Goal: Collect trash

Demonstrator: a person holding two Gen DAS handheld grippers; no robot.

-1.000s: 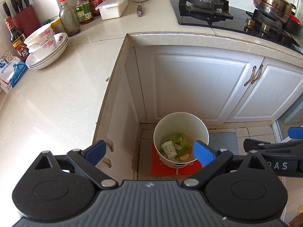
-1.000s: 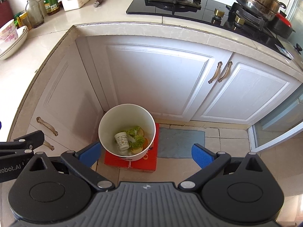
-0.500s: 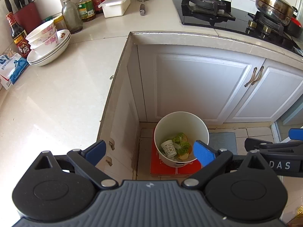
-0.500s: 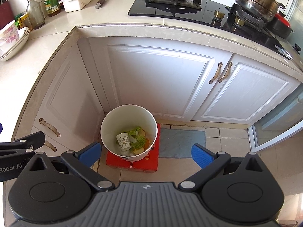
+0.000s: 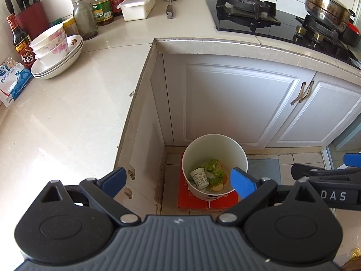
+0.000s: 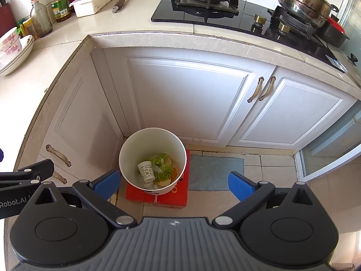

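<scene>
Trash is in the bin (image 6: 152, 161), floor corner where the two cabinet runs meet, about 6 o'clock in the left view, 7 o'clock in the right. Contents: a paper cup (image 6: 146, 171) on its side at the bin's 9 o'clock, leafy greens (image 6: 163, 167) at centre, orange peel (image 6: 173, 172) at 3 o'clock. Judgement: cup is light and crushable, so pinch across the rim or body, gently; greens are soft and limp, need a scoop-type pinch; peel is likely slick. Bin is a white, smooth, round, thin-walled tub, probably light plastic; grab it by the rim, one jaw inside and one outside, and watch for tipping since it sits on a red box (image 6: 158, 195), not the floor. Grey mat (image 6: 215, 172) just beside the box at 3 o'clock. Left gripper (image 5: 178, 179) is spread wide, nothing held, hanging high above the counter edge and bin. Right gripper (image 6: 174, 181) is the same, wide and empty, above the bin. Counter (image 5: 67, 117) is glossy stone; bowls (image 5: 56, 54) are stacked at 10 o'clock in the left view. Steel pot (image 6: 303, 0) is on the black glass hob (image 6: 225, 11) at 1 o'clock.
</scene>
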